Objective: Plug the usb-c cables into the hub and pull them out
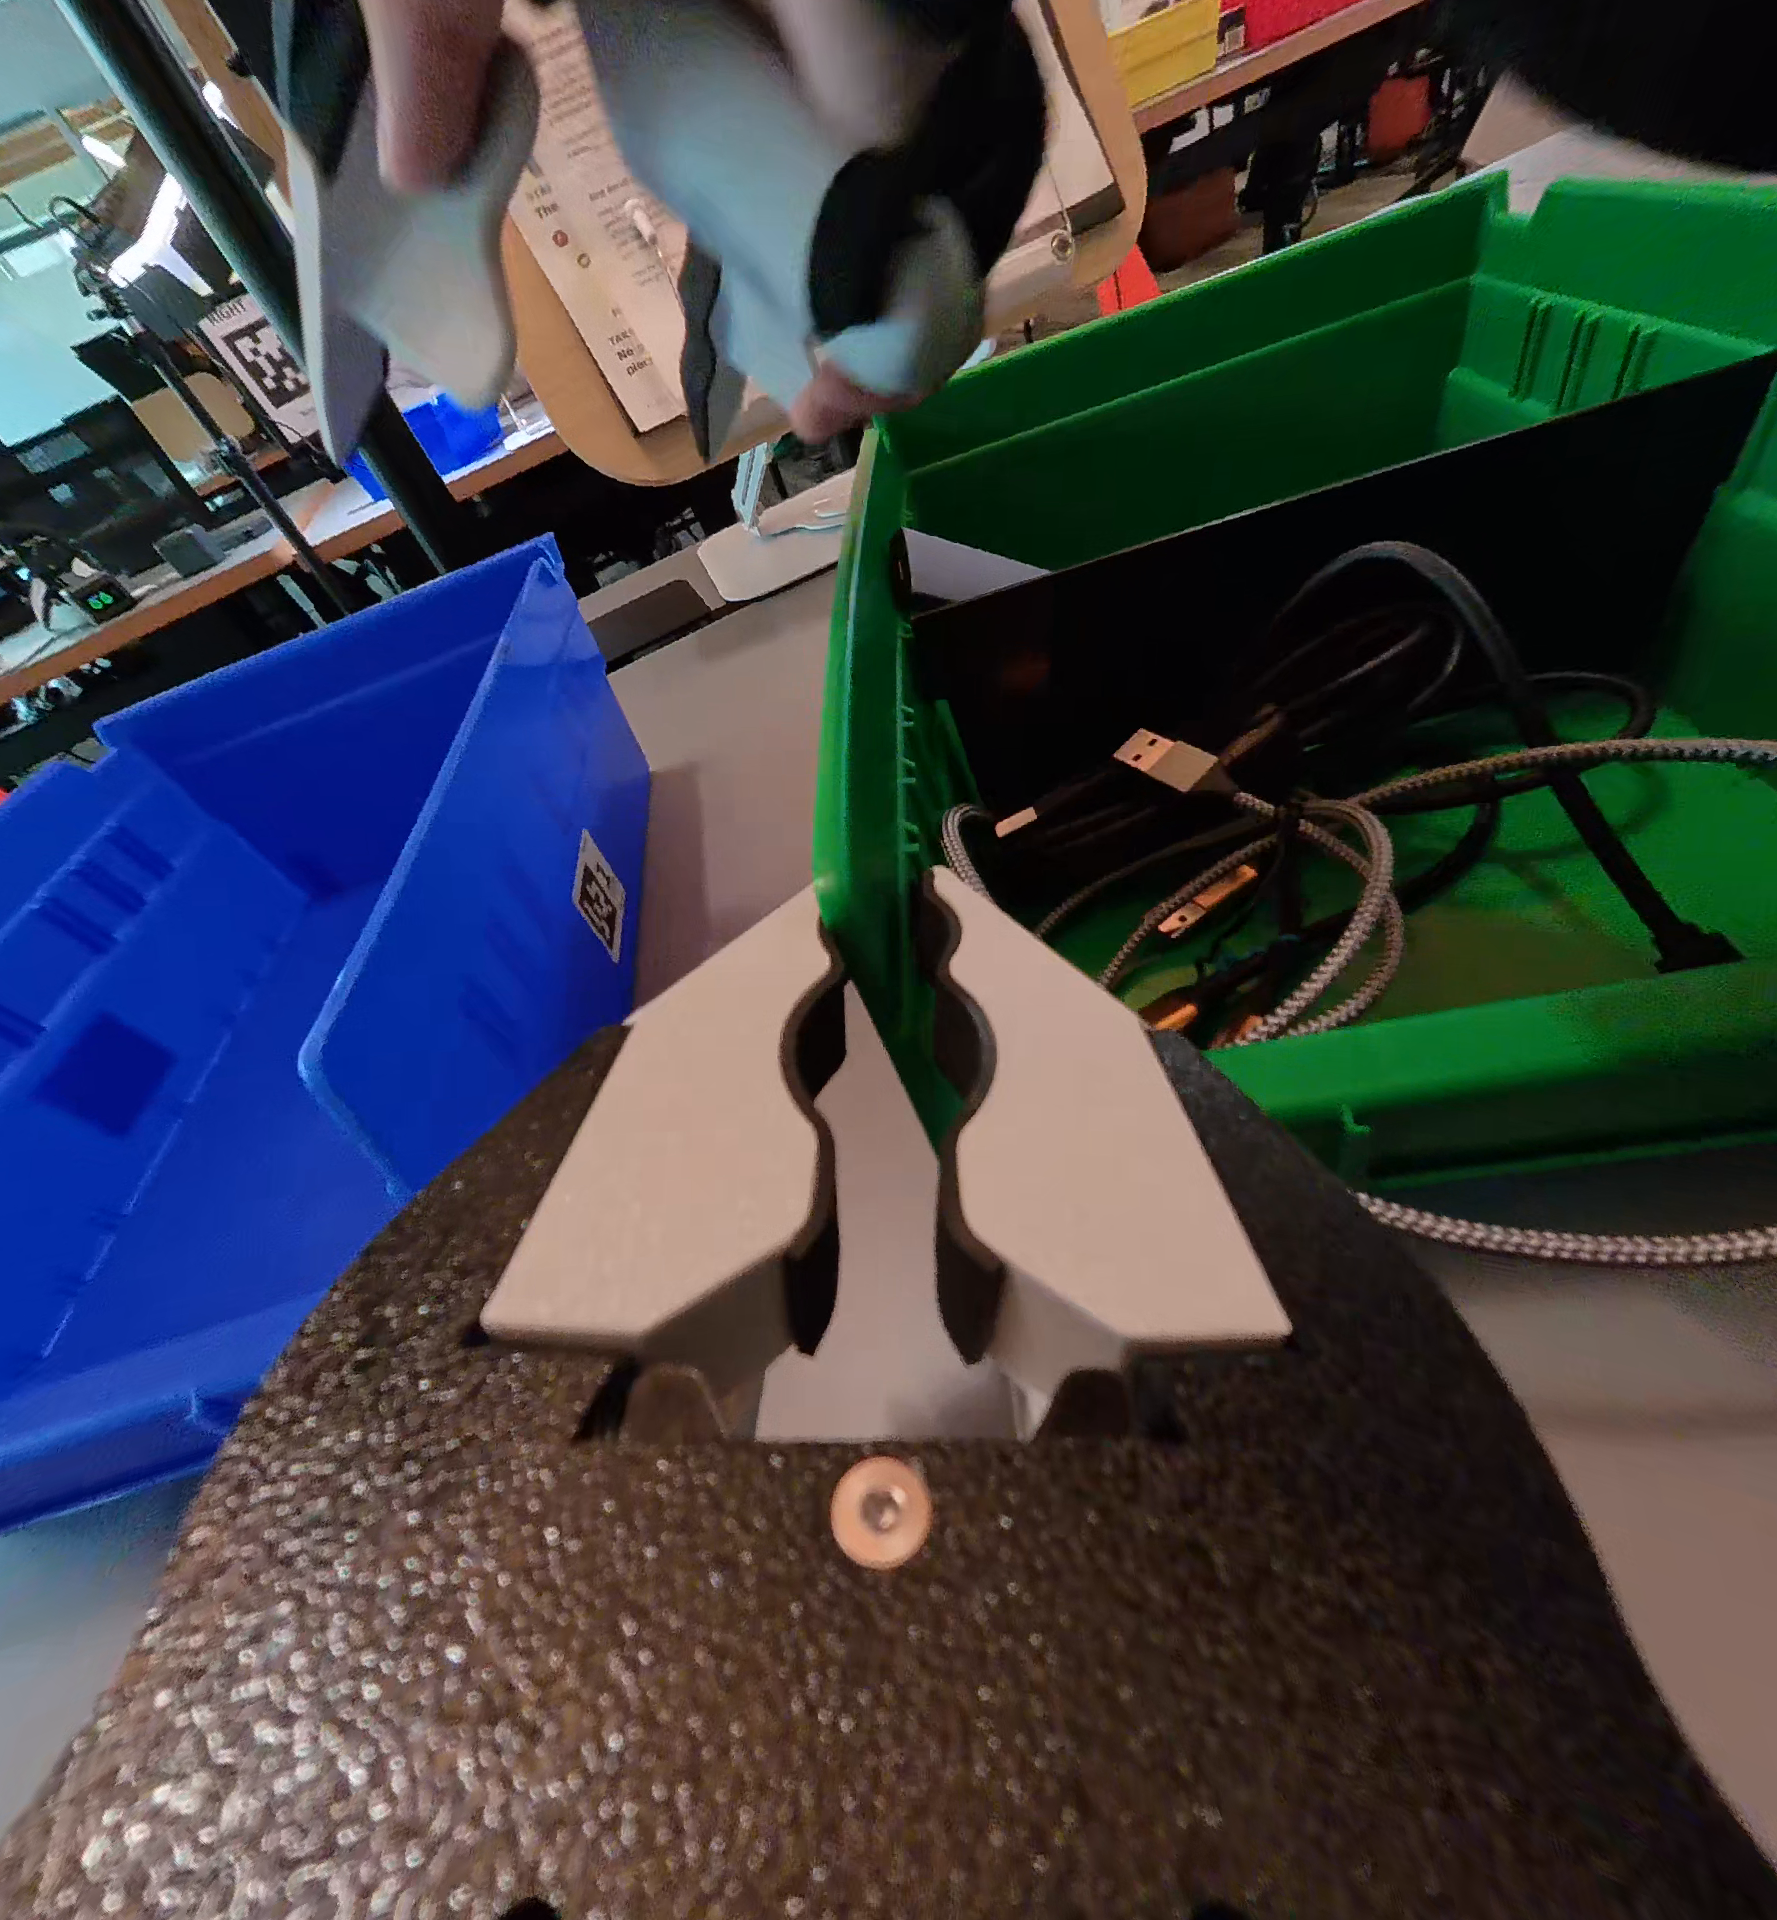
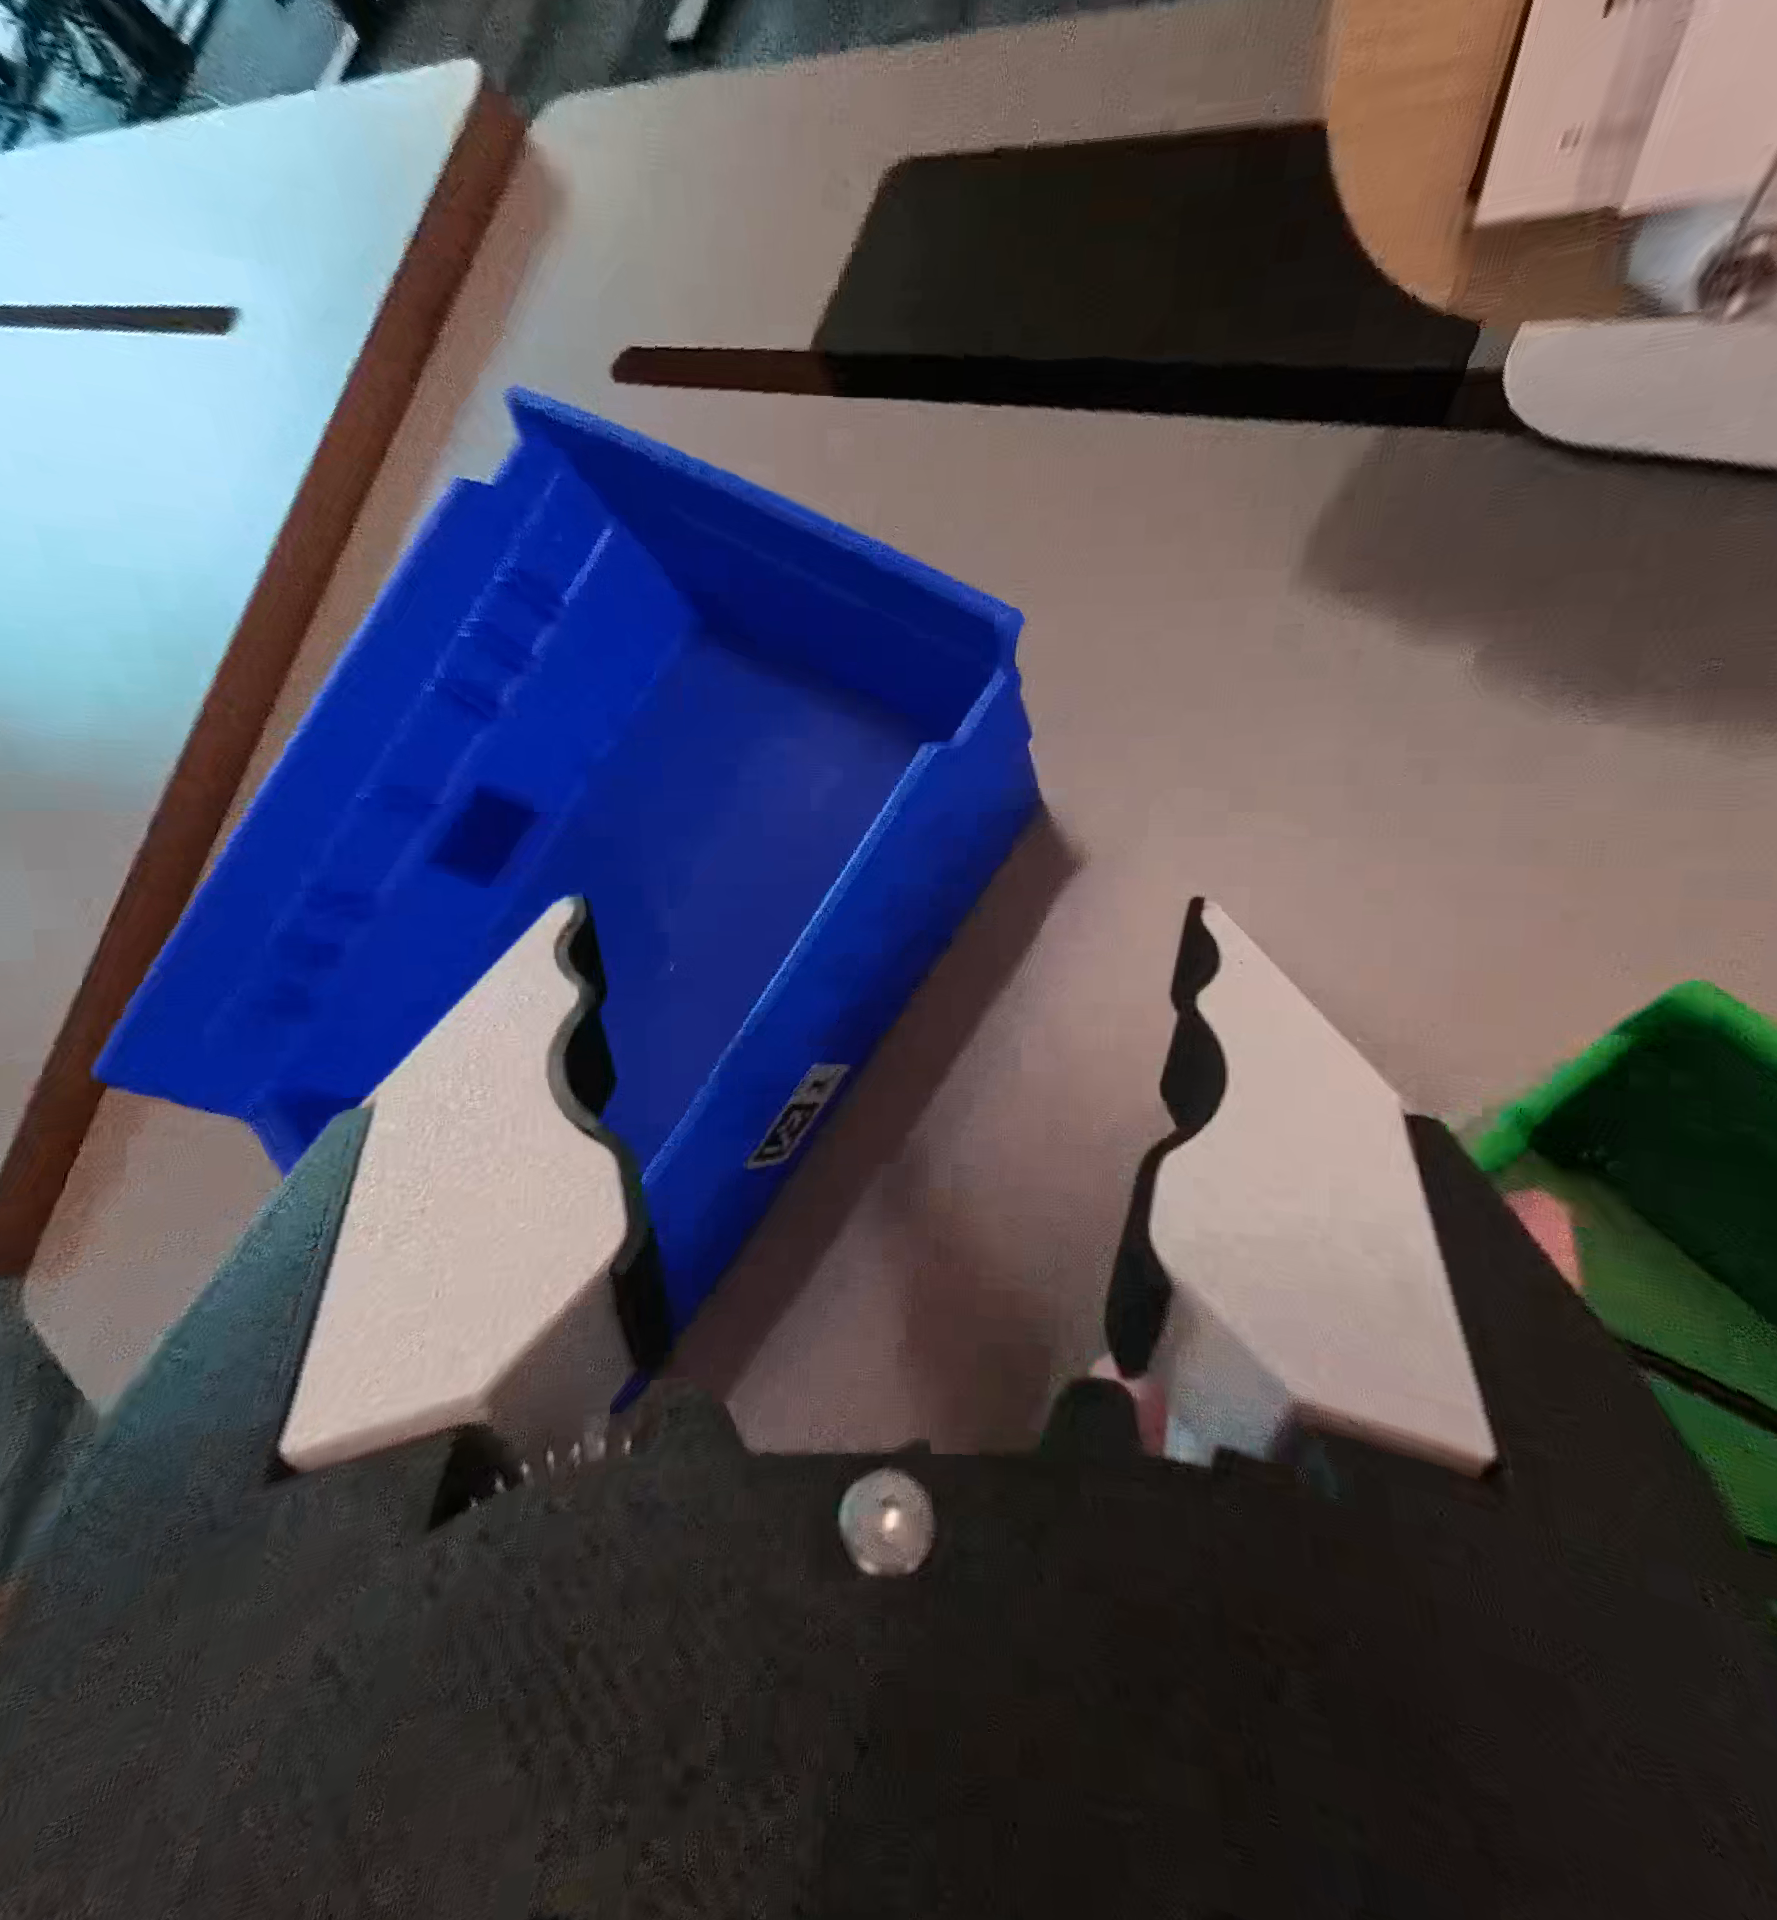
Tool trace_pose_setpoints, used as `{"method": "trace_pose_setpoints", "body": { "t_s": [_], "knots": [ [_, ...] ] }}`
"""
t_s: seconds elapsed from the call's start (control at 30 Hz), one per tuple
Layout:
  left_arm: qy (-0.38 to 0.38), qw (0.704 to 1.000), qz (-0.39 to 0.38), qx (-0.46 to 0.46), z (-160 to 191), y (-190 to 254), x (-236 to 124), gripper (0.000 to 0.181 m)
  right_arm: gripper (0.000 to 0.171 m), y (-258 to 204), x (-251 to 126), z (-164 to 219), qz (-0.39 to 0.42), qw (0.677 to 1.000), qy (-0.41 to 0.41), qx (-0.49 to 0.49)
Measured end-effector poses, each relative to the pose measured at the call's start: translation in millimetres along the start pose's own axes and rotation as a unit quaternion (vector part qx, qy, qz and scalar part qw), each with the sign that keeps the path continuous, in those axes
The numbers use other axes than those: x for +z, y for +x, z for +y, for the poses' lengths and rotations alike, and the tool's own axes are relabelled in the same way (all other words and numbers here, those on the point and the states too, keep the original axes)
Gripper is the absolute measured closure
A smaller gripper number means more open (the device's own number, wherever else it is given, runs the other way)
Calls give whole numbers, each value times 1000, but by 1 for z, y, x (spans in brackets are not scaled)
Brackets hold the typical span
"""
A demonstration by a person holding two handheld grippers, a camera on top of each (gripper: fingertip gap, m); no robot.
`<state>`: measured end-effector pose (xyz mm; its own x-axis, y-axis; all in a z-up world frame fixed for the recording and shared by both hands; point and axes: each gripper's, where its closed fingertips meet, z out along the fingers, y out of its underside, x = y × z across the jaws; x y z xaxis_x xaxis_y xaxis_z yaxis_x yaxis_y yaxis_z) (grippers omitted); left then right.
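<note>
Several black and grey braided cables (image 1: 1310,831) lie tangled in the front compartment of the green bin (image 1: 1175,416). One silver flat plug (image 1: 1170,762) sticks up among them. One braided cable (image 1: 1590,1238) trails out onto the table. No hub shows. My left gripper (image 1: 881,891) is closed to a narrow gap astride the bin's near left corner, and the green wall fills the gap at the tips. My right gripper (image 2: 884,914) is wide open and empty, above the blue bin (image 2: 759,790). It also shows blurred at the top of the left wrist view (image 1: 655,260).
The blue bin (image 1: 240,987) stands left of the green bin on the grey table (image 2: 1383,727). A black divider (image 1: 1383,582) splits the green bin. The green bin's corner (image 2: 1694,1143) shows at the right of the right wrist view. A black mat (image 2: 1123,281) lies at the back. There is about 20 cm between the tips of the two grippers.
</note>
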<state>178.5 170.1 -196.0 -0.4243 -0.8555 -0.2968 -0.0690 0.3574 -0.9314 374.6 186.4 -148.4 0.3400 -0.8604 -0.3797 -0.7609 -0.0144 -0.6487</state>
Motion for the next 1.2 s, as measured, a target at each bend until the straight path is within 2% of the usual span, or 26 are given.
{"method": "trace_pose_setpoints", "body": {
  "t_s": [0.1,0.2,0.3,0.33,0.43,0.53,0.63,0.67,0.73,0.8,0.9,1.0,1.13,1.2],
  "knots": [
    [1,1000,2,1,0,0,-1,174,76,-14,27,16,-16,998,-47,35],
    [2,1000,9,-5,0,0,-1,174,79,-11,45,24,36,997,-61,26],
    [4,1000,17,-13,0,0,-2,175,98,-4,55,27,85,994,-70,19],
    [4,1000,18,-16,0,0,-2,175,98,-2,58,29,96,992,-75,30],
    [4,1000,15,-18,0,-1,-3,175,114,-10,74,31,98,991,-79,45],
    [2,999,17,-29,1,-4,-4,176,93,-17,96,46,103,988,-108,24],
    [0,999,12,-39,2,-8,-4,176,111,-8,106,60,118,981,-142,-62],
    [0,999,12,-40,3,-9,-4,176,107,-17,110,63,86,985,-143,-45],
    [-1,999,12,-42,3,-10,-4,177,121,-16,112,59,79,989,-121,6],
    [0,999,12,-42,3,-10,-4,177,132,-13,109,55,87,990,-112,13],
    [3,999,11,-31,3,-11,-6,176,134,-23,92,35,59,992,-103,-41],
    [15,999,14,-27,1,-12,-8,176,135,-28,53,-9,34,992,-76,-99],
    [10,1000,14,-10,5,-19,-8,176,136,-14,-42,-99,-15,998,31,-57],
    [6,1000,14,-23,8,-27,-9,176,137,18,-104,-137,-8,995,86,-46]
  ]
}}
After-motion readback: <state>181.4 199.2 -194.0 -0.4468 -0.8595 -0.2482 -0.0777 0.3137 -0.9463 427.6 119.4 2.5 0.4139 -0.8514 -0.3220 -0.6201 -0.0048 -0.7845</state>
